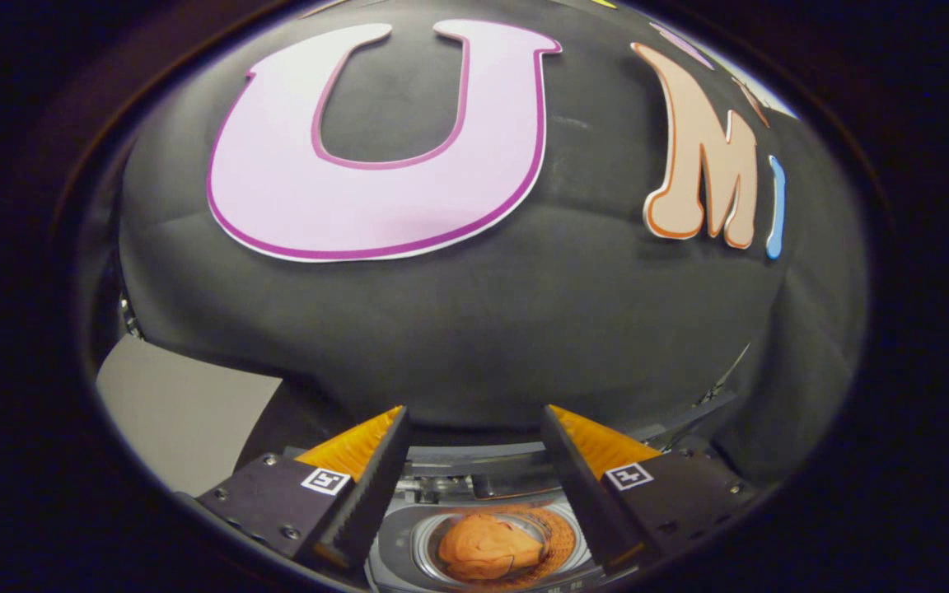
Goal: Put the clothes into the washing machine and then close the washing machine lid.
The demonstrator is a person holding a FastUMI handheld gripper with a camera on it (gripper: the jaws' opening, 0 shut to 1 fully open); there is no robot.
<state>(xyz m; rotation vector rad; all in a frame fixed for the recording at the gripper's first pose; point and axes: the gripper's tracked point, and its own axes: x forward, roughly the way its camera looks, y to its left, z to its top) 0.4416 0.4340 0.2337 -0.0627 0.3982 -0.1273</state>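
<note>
My gripper [474, 416] is open, its two fingers spread wide with nothing between them. Below and between the fingers I look down into the washing machine [396, 543], whose top opening is uncovered. An orange piece of clothing [487, 545] lies bunched inside the round drum [561, 539]. The gripper hovers above the machine, apart from the cloth. The raised lid [474, 461] seems to stand at the back of the opening, just beyond the fingertips, though its shape is hard to make out.
The booth's black cloth wall [474, 329] rises close ahead, just past the machine. A pale grey panel [182, 412] stands to the left of the left finger. Folds of the black cloth hang on the right.
</note>
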